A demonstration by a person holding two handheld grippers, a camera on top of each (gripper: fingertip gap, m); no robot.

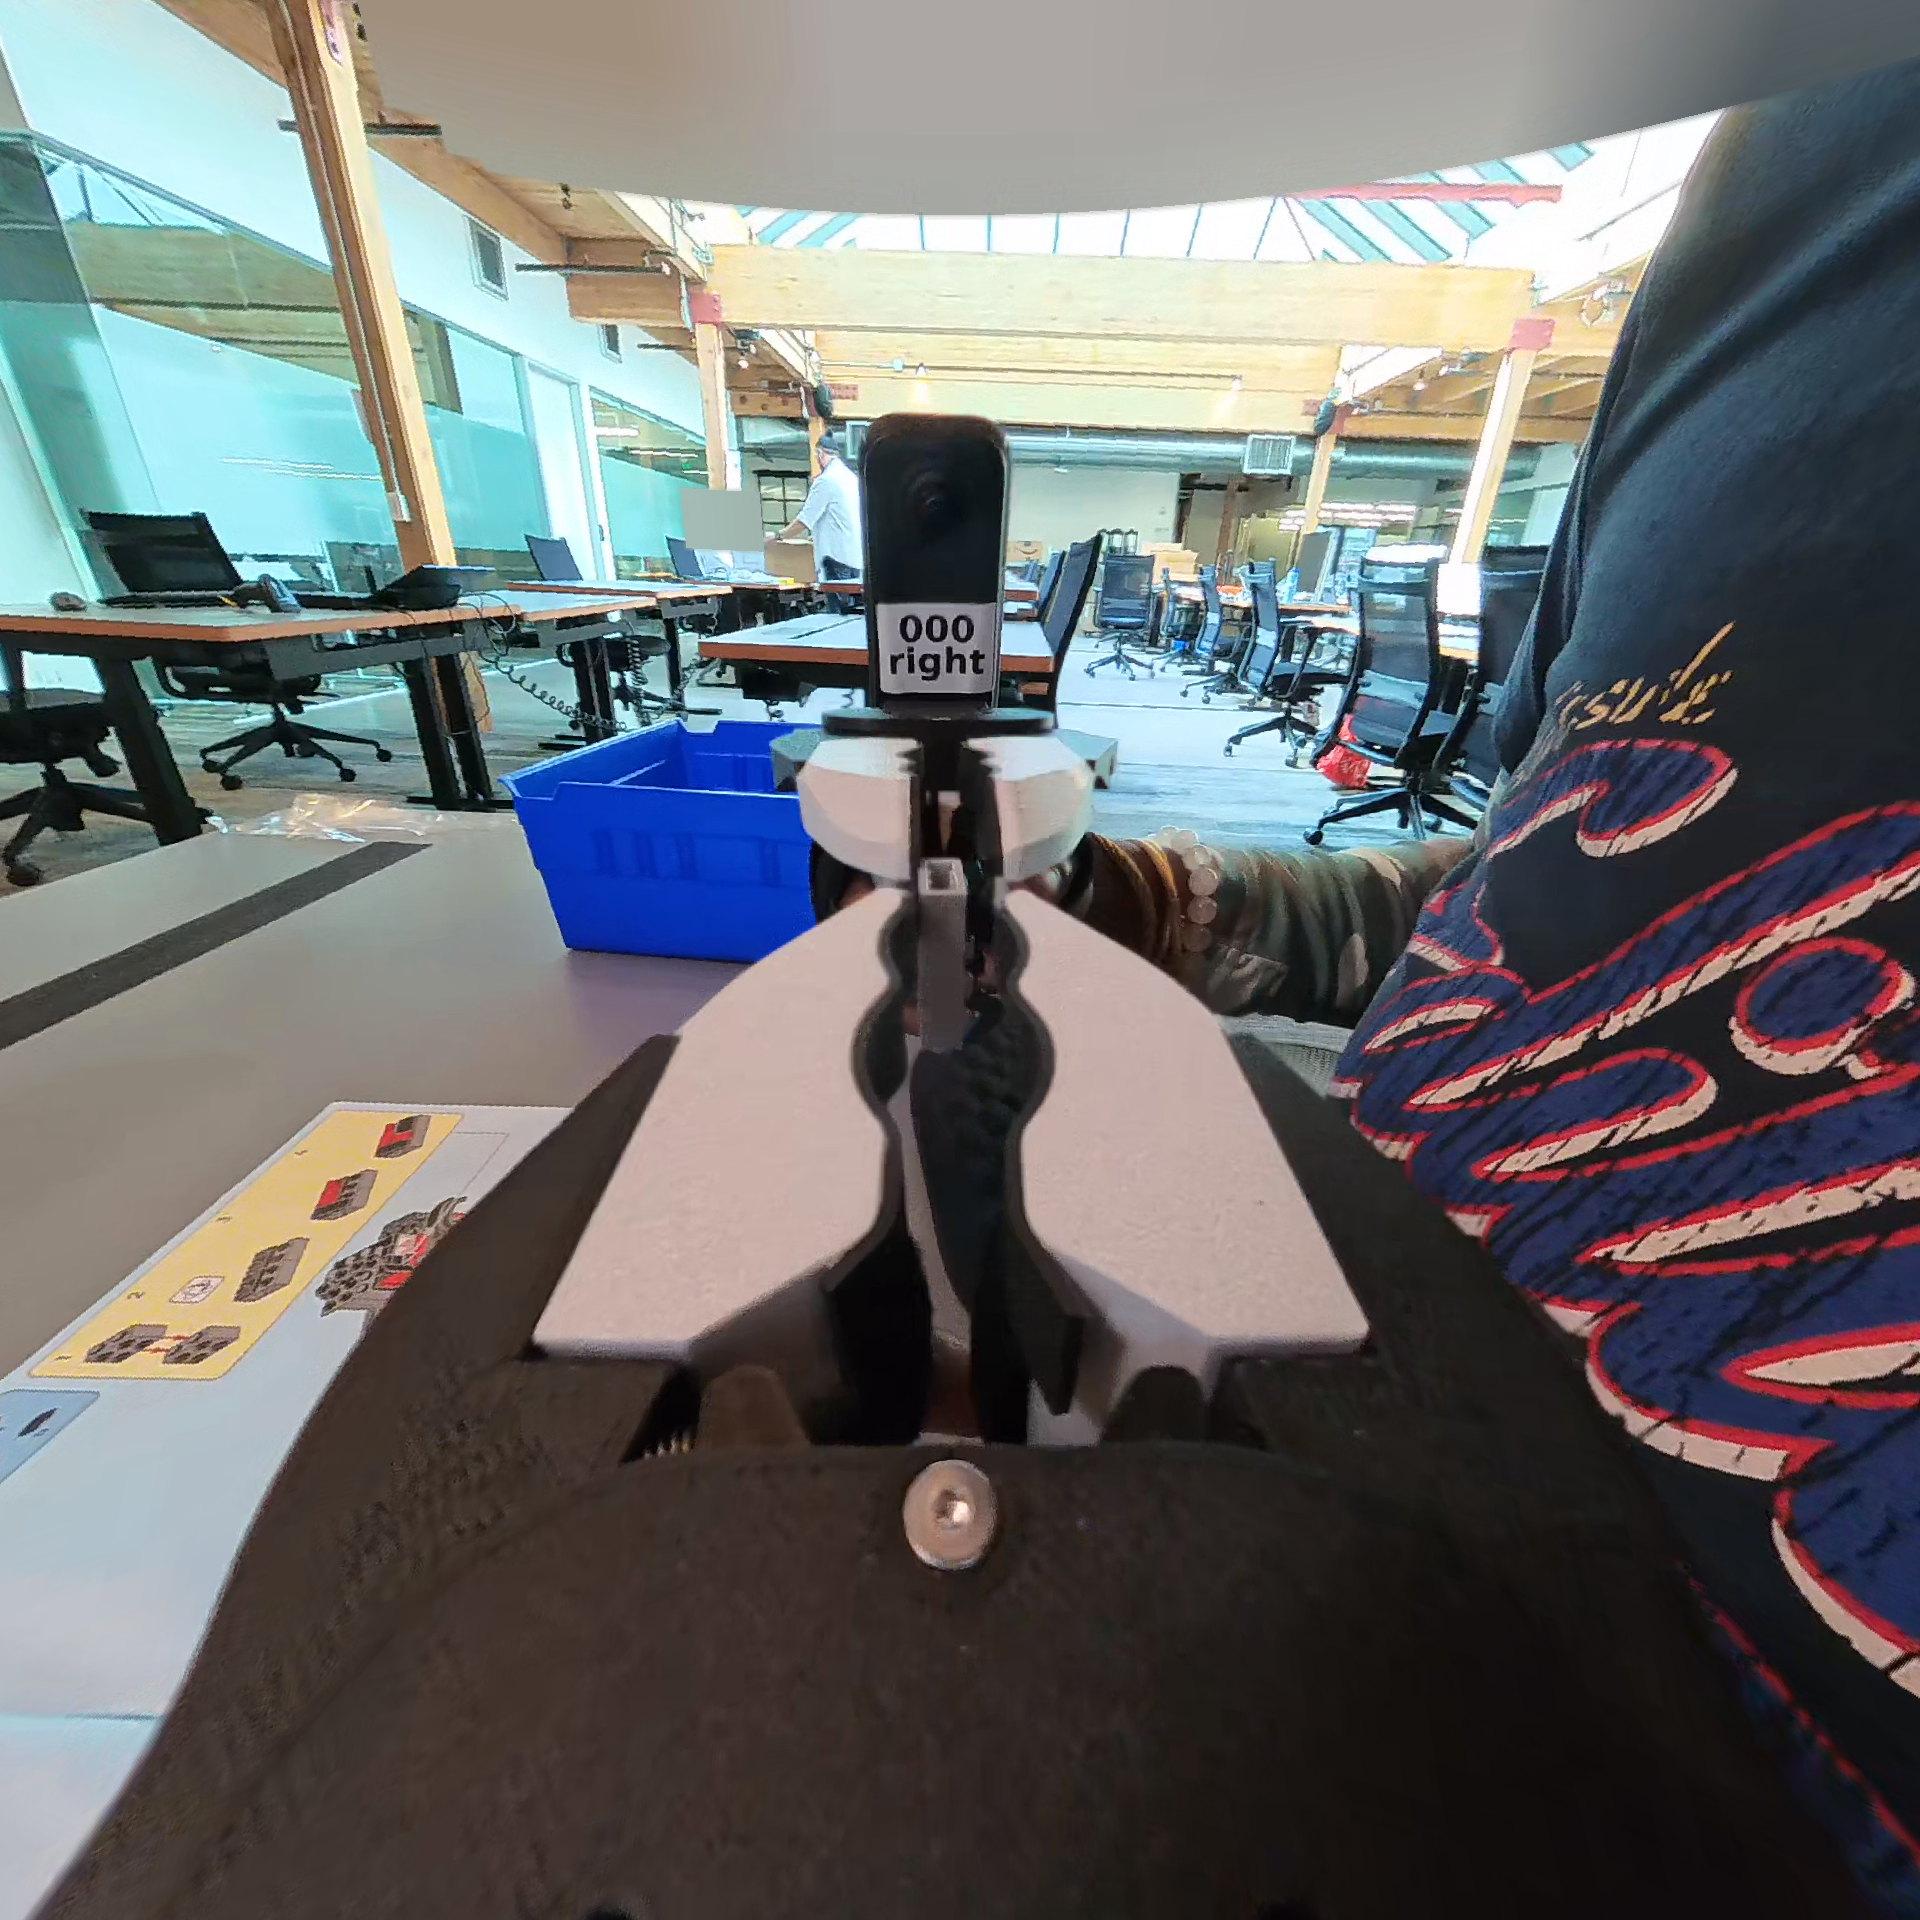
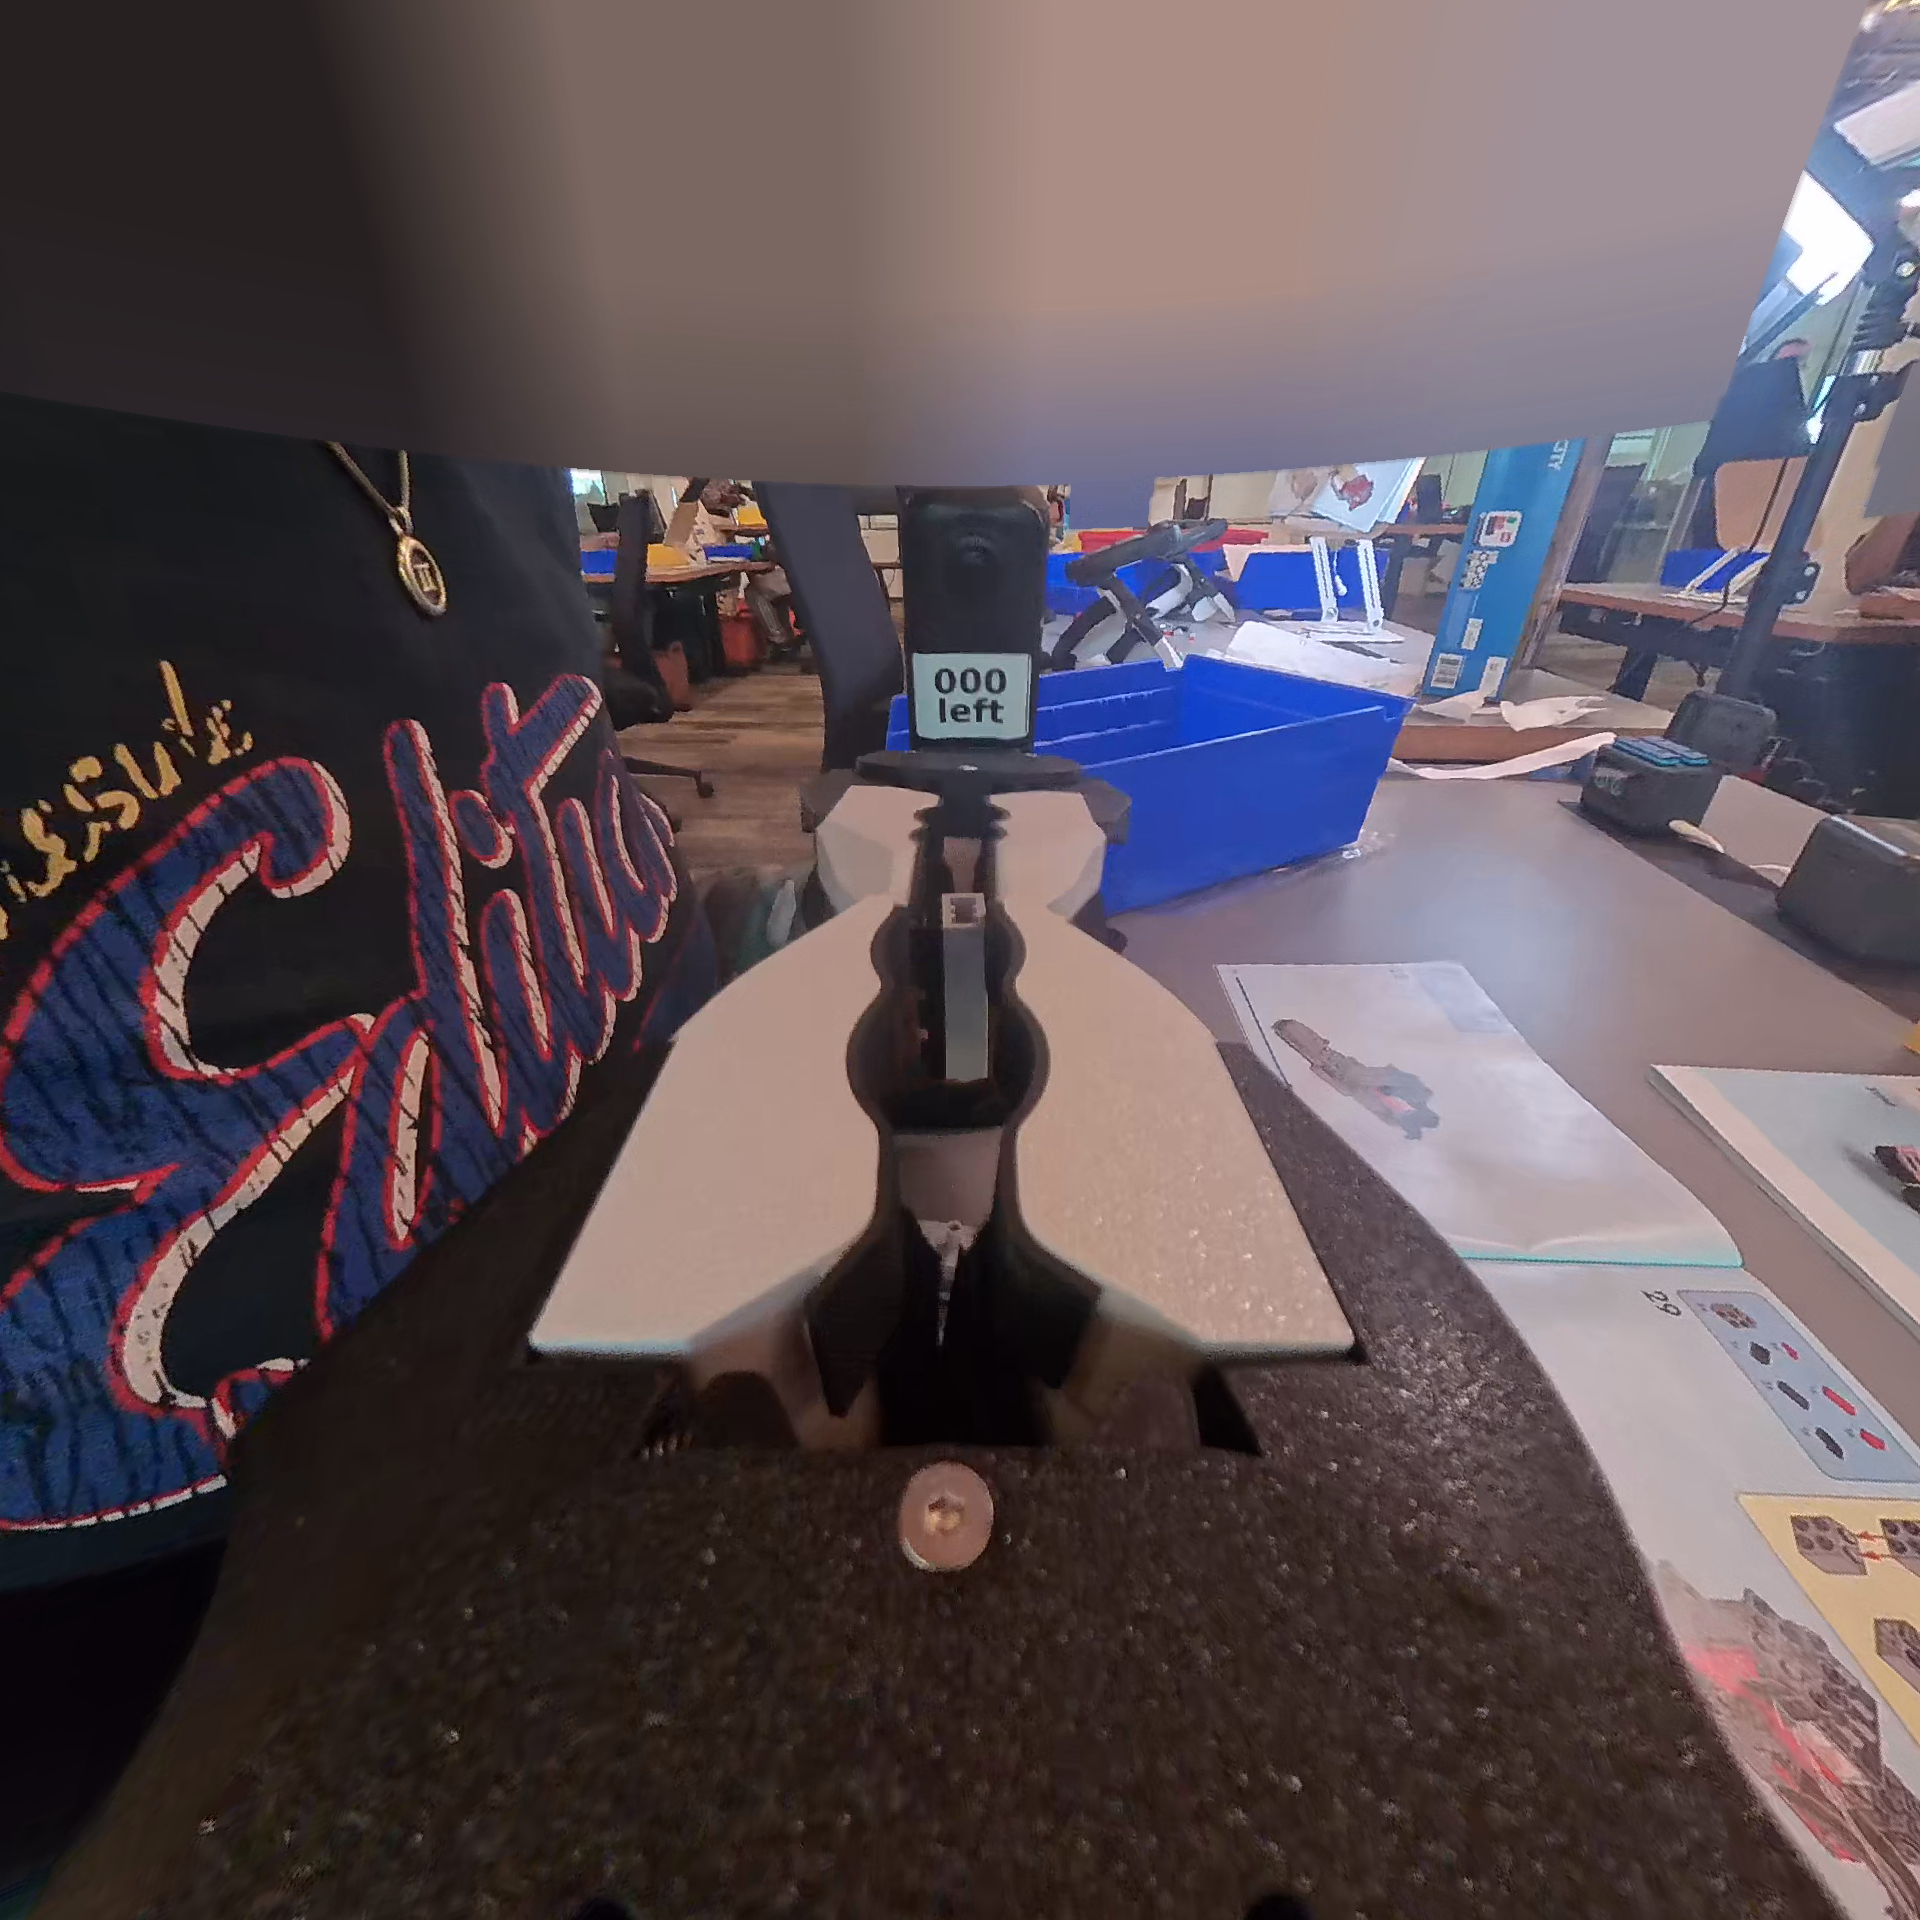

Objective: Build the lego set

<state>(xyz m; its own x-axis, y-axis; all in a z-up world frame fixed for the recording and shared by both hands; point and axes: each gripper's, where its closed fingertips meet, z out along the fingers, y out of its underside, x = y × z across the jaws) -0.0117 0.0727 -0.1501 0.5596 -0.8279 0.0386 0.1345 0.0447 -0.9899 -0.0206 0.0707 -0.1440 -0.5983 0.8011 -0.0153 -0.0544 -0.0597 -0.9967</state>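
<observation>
Grippers face each other tip to tip above the grey table (image 1: 312, 997). Left gripper (image 1: 951, 935) is clamped on a long grey lego piece (image 1: 943, 961) with a dark piece beside it. Right gripper (image 2: 961, 971) is closed on the same grey lego piece (image 2: 964, 987) (open hollow end faces each camera). Piece is held in the air between the 2 grippers, in front of the person's dark printed shirt (image 1: 1662, 1039). Blue bin (image 1: 665, 842) sits behind on the table. Instruction booklet (image 1: 208, 1278) lies open near the table edge, and more open pages (image 2: 1455, 1122) lie beside the right gripper.
</observation>
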